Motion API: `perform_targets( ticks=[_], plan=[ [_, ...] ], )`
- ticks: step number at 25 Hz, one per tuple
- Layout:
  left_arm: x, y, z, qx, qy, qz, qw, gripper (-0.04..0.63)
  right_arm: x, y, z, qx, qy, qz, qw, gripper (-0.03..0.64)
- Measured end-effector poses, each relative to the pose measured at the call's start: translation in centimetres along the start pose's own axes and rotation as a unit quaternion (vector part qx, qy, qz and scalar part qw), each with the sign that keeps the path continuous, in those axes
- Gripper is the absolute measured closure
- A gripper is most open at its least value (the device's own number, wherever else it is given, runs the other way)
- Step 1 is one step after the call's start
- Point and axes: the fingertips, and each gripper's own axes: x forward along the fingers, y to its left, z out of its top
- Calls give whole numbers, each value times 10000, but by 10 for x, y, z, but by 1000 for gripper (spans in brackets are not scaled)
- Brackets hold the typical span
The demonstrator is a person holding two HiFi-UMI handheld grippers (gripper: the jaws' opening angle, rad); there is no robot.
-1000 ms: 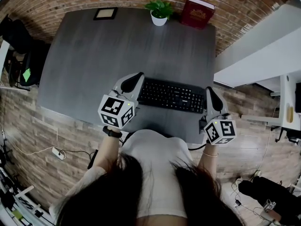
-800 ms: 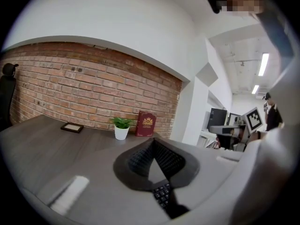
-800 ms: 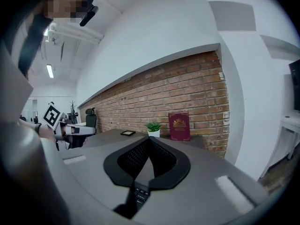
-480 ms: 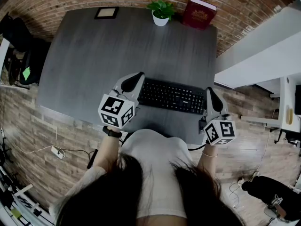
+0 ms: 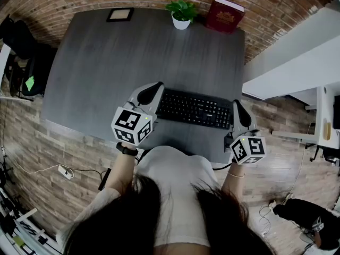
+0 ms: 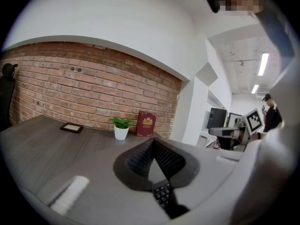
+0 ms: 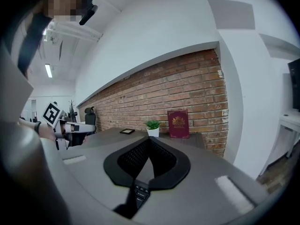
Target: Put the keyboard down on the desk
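A black keyboard (image 5: 194,108) stretches across the front part of the dark grey desk (image 5: 122,57), close to its near edge. My left gripper (image 5: 150,93) is shut on its left end and my right gripper (image 5: 237,110) on its right end. In the left gripper view the jaws of that gripper (image 6: 152,142) meet at the tips, with keyboard keys (image 6: 162,196) showing in the slit beneath. The right gripper view shows the same for the right gripper (image 7: 149,139), with keys (image 7: 140,191) below. Whether the keyboard touches the desk I cannot tell.
At the desk's far edge stand a small picture frame (image 5: 119,15), a potted plant (image 5: 180,12) and a red book (image 5: 224,14), against a brick wall. A black chair (image 5: 21,47) is at the left, and a white desk (image 5: 297,52) at the right.
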Motion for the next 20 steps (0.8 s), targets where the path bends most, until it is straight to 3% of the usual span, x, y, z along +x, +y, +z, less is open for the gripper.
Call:
perform_targets(
  ticks=[20],
  plan=[
    [-6,5,-2,-44,0,64,10000,538,1,3,-7,68,134,23,9999,615]
  ],
)
